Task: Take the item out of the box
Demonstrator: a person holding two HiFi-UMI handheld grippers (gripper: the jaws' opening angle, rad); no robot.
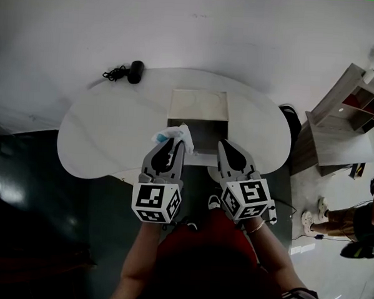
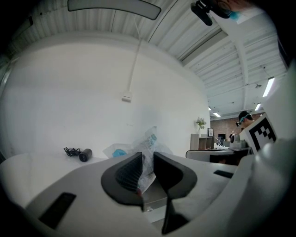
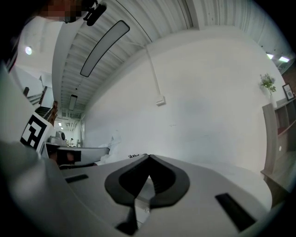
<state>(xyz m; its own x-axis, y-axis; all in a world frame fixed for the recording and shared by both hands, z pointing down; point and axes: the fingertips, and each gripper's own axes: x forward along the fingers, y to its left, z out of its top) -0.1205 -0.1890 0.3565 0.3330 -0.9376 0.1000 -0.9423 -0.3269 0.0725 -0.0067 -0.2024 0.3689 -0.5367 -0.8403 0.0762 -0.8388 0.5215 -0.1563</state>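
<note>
Left tongs (image 1: 175, 143) (image 2: 147, 167): partly closed, pads pinched on a clear plastic packet (image 1: 173, 134) (image 2: 148, 144). Packet is clear of the box (image 1: 206, 134), held in the air just above its near left corner.

Packet orientation: long axis runs up out of the jaws, leaning slightly right in the left gripper view. The lower end hangs down between the pads; the crumpled upper end sticks out past the tips and flares left. In the head view the free end points ahead of the tongs towards the box.

Print: blue patches and blue lettering on the film, too small and creased to read. A small red spot shows at the lower edge by the left pad. No brand legible.

Right tongs (image 1: 228, 148) (image 3: 148, 167): jaws together at the tips, nothing between them. It sits just right of the left tongs, over the near right edge of the box.

Box: open, pale flap folded away, directly ahead of both tongs on the white bench (image 1: 106, 135).

Black cylinder with coiled cable (image 1: 134, 71) (image 2: 84, 154): well ahead of the left tongs, off to their left.
</note>
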